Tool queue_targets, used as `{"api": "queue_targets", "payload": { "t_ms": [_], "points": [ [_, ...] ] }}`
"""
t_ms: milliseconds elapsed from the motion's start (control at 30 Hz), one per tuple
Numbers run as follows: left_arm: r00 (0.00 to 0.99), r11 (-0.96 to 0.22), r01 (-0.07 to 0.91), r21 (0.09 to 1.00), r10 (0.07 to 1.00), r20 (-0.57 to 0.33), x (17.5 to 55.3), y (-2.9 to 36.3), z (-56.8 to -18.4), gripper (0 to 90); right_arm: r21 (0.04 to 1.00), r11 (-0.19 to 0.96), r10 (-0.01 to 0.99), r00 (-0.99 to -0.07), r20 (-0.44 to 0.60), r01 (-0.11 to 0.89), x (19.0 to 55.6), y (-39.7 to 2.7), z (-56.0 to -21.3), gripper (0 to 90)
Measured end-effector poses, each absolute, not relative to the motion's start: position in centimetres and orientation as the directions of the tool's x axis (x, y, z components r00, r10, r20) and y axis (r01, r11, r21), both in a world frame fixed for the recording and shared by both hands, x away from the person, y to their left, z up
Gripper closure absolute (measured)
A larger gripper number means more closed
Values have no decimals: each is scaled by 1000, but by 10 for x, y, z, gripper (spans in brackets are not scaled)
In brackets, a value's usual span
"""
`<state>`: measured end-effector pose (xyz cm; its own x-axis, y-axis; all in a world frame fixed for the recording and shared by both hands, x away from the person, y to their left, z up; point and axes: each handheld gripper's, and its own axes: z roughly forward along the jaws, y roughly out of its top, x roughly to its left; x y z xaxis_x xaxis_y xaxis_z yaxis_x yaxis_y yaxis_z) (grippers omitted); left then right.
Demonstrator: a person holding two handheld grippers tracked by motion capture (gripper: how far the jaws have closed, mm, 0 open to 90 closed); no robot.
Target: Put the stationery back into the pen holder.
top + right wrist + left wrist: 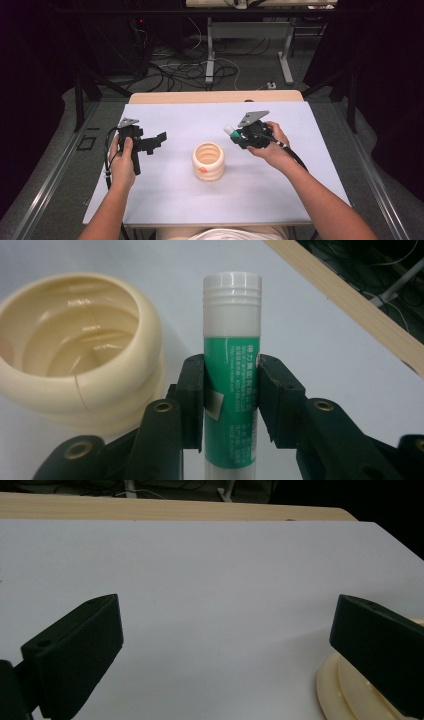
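1 glue stick (231,365), a white tube with a green label and a ribbed white cap, is the thing in hand: the right gripper (231,390) has its jaws clenched on the labelled middle of the tube, 1 black pad on each side, with the capped end standing clear beyond them. In the high view the same glue stick (231,132) sticks out of the right gripper (239,136) toward the middle of the tabletop (280,175), held above the white surface and off to the right of the cream ribbed cup (208,161). From the right gripper view that cup (80,355) lies just beside the tube, its mouth open toward the camera and its inside apparently bare there; in the high view a small orange spot shows on its outer wall. Judging by this, the step in hand looks like carrying the stick to the cup for dropping in. The next move would call for bringing the capped end over the cup's mouth, tipping the tube so that it points down into the opening, and only then releasing the jaws, since a release off-centre could send the tube against the rim or tip the light cup. The left gripper (150,142) hangs apart at the left, its 2 jaws released and wide with nothing between them; it could steady the cup (350,695), whose edge shows by its one jaw.
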<state>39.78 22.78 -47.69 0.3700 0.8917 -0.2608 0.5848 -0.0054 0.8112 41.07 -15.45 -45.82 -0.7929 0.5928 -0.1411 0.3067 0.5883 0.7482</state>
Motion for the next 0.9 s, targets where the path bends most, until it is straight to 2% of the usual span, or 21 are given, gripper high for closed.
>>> {"api": "queue_targets", "payload": {
  "t_ms": [600, 900],
  "points": [
    [366, 6, 580, 815, 891, -267, 398, 229, -476, 6, 868, 433, 589, -805, -69, 243, 392, -132, -439, 655],
    [369, 5, 580, 815, 890, -268, 397, 230, -474, 6, 918, 340, 575, -818, -31, 205, 386, -119, -439, 655]
  ]
}}
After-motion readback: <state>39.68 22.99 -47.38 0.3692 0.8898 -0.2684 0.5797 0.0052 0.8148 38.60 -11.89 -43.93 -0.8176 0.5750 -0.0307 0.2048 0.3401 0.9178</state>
